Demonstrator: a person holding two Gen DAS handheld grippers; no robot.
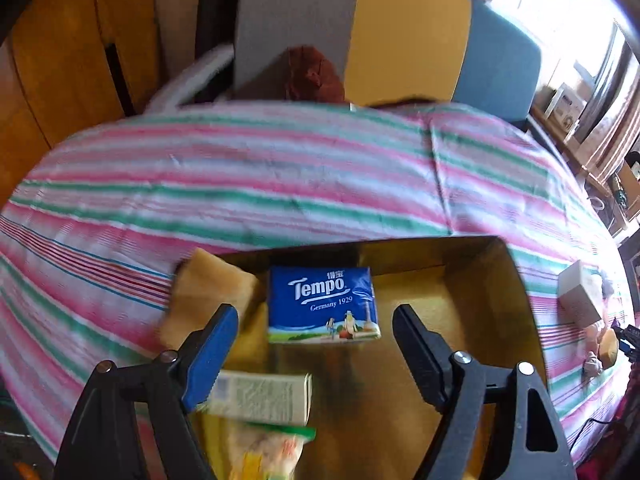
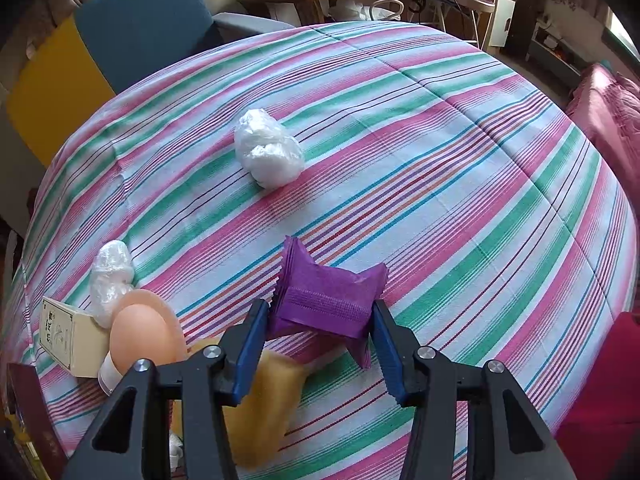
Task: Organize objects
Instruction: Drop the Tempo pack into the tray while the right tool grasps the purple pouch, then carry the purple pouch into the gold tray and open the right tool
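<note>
In the left wrist view a gold-lined cardboard box (image 1: 496,304) stands on the striped tablecloth (image 1: 280,184). Inside it lie a blue Tempo tissue pack (image 1: 323,305), a pale carton (image 1: 260,396) and a snack bag (image 1: 268,452). A yellow sponge (image 1: 208,292) leans at the box's left corner. My left gripper (image 1: 316,332) is open and empty above the box, the tissue pack between its jaws but apart from them. In the right wrist view my right gripper (image 2: 318,322) is shut on a purple wrapped packet (image 2: 324,300), held above the cloth.
In the right wrist view a large white plastic bundle (image 2: 268,152) lies mid-table. A smaller bundle (image 2: 110,276), a peach egg-shaped object (image 2: 140,336), a cream box (image 2: 68,336) and a yellow sponge (image 2: 264,396) lie at the left. Chairs (image 2: 140,20) stand behind the table.
</note>
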